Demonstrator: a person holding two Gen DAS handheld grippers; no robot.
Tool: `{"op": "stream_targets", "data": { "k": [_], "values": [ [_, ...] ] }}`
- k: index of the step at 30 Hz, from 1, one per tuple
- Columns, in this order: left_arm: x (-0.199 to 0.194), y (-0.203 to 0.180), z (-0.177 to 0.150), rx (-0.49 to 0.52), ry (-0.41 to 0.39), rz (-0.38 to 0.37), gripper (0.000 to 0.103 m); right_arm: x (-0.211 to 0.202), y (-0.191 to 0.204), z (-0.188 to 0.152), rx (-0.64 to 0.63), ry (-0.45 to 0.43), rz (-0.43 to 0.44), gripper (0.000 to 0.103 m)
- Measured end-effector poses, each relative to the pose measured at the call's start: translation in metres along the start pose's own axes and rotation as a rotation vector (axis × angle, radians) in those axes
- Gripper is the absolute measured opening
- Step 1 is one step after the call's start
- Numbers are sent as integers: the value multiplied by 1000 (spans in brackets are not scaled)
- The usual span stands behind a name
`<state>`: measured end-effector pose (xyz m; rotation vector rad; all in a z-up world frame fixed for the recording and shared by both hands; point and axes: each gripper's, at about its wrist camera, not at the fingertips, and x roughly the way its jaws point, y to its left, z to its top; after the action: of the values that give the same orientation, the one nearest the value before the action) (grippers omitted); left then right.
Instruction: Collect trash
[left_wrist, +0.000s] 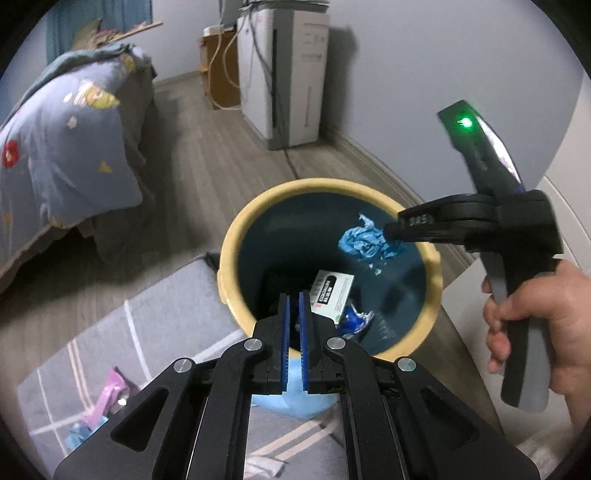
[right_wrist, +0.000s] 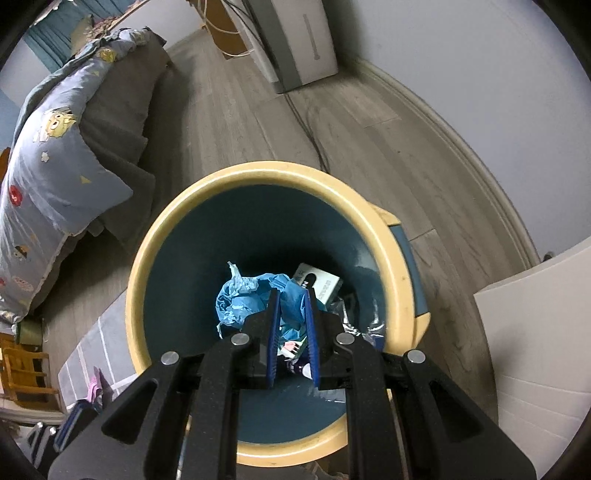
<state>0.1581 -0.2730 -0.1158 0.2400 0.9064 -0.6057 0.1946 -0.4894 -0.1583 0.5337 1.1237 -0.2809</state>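
A round bin with a cream rim (left_wrist: 236, 236) and dark blue inside stands on the floor; it also shows in the right wrist view (right_wrist: 140, 280). My right gripper (right_wrist: 291, 295) is shut on a crumpled blue paper (right_wrist: 240, 299) and holds it over the bin's mouth; the paper shows in the left wrist view (left_wrist: 364, 242) too. My left gripper (left_wrist: 293, 295) hangs over the bin's near rim with its jaws nearly together and nothing between them. A white box (left_wrist: 330, 291) and a blue foil wrapper (left_wrist: 352, 319) lie inside the bin.
A grey rug (left_wrist: 147, 332) lies left of the bin with a pink wrapper (left_wrist: 110, 395) on it. A bed with a blue duvet (left_wrist: 62, 129) is at the left. A white appliance (left_wrist: 291, 74) with a cable stands by the wall. A white cabinet (right_wrist: 539, 332) is at the right.
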Motion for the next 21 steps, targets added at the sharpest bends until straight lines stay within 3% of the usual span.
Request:
{"op": "stream_targets", "data": {
  "k": [2,7,9,10,14,16,18,21],
  "values": [
    [4,5,-10,-24,20,6,6,0,2,2,-7,-5,10,13],
    [12,16,-48,-114,69,-10,26,0,5,6,-1,-5,30,13],
    [13,17,-62,-145,73,-23,54,1,7,5,-2,0,34,13],
    [16,17,-67,-146,80,-25,59,1,6,5,-1,0,34,13],
    [33,8,-77,-96,134,-9,62,1,8,5,2,3,40,13],
    [38,9,-77,-98,135,-22,55,0,8,6,-5,0,38,13],
    [41,12,-75,-121,150,-76,14,-1,8,7,-6,-4,36,13],
    [36,12,-74,-114,154,-89,2,0,6,7,3,-1,36,13]
  ]
}}
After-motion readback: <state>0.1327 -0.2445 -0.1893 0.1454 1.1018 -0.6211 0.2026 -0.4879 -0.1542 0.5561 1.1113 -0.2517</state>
